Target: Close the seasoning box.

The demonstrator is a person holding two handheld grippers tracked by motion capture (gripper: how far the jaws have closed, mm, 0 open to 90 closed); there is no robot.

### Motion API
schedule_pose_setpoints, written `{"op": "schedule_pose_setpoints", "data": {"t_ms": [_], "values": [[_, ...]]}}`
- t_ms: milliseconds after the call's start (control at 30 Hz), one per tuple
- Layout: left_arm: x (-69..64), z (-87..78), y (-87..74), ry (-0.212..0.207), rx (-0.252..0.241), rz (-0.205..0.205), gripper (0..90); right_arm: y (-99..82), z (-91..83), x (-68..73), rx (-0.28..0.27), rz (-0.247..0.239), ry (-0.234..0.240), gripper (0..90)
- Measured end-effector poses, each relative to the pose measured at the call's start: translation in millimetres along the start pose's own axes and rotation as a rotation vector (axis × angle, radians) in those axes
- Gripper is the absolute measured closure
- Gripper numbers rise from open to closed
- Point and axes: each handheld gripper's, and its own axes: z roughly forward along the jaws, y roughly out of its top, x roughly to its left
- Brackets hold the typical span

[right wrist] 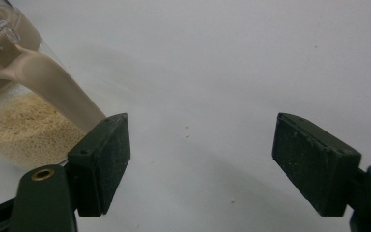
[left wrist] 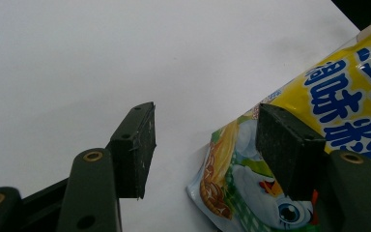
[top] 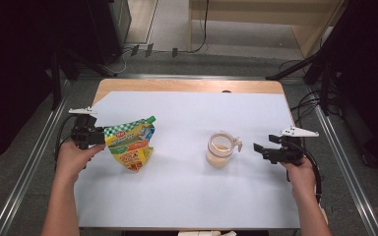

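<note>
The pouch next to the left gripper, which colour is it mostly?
The pouch is mostly yellow, with a green top edge and blue printed characters; the left gripper view shows it best.

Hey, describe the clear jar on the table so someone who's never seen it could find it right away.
On the white table sheet, look right of centre, just left of the right tongs. The jar stands upright there: clear glass, a beige clip handle, pale grains at the bottom. The only other item, a yellow printed pouch, lies at the left.
</note>
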Motion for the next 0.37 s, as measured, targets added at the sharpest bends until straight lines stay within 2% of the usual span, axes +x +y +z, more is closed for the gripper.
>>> {"op": "schedule_pose_setpoints", "data": {"t_ms": [167,300,367], "values": [[0.5,1.3,-0.6,0.007,-0.005,-0.012,38.2,-0.1,1.0,-0.2,0.002,-0.001,-0.003,21.9],[0.8,1.9,-1.0,0.002,-0.012,-0.002,36.8,0.2,0.9,-0.2,-0.002,0.002,-0.003,21.9],[0.7,2.8,-1.0,0.016,-0.022,-0.01,35.8,0.2,0.4,-0.6,-0.005,0.002,-0.004,21.9]]}}
